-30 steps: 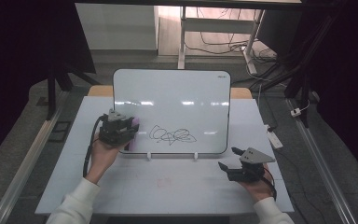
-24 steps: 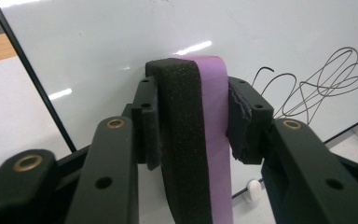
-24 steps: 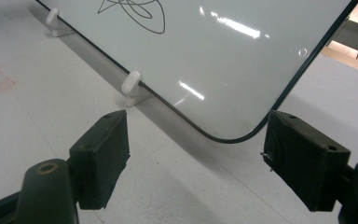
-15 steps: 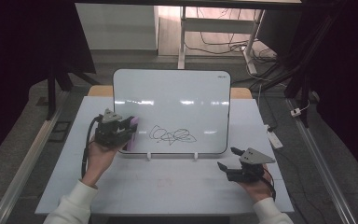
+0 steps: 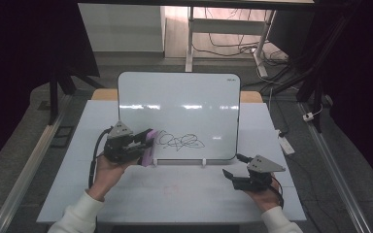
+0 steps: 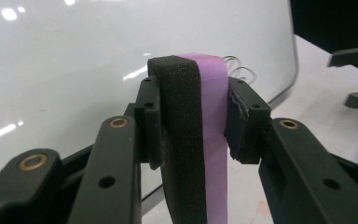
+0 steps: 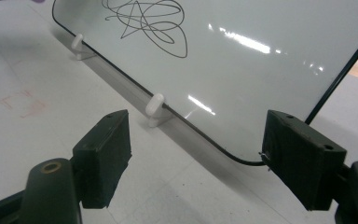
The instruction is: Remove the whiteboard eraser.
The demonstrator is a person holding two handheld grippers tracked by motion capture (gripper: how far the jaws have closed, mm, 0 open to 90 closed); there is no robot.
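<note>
A whiteboard (image 5: 179, 111) stands tilted on the white table, with a black scribble (image 5: 179, 142) near its lower edge. My left gripper (image 5: 148, 141) is shut on a purple eraser (image 5: 148, 149) with a black felt face, just left of the scribble; its jaws have just been closing on it. In the left gripper view the eraser (image 6: 212, 112) sits upright between the pads (image 6: 242, 116), close to the board. My right gripper (image 5: 229, 175) rests at the table's front right, open. Its jaws (image 7: 200, 158) have just been closing a little with nothing between them; the scribble (image 7: 144, 18) lies beyond.
The board rests on small white feet (image 7: 154, 109). A faint red mark (image 5: 170, 189) is on the table (image 5: 102, 204) in front of it. Behind the table are a desk frame (image 5: 189, 39) and loose cables (image 5: 233, 46) on the floor.
My left gripper has moved right with the eraser, up to the left end of the scribble. The right hand has stayed in place.
</note>
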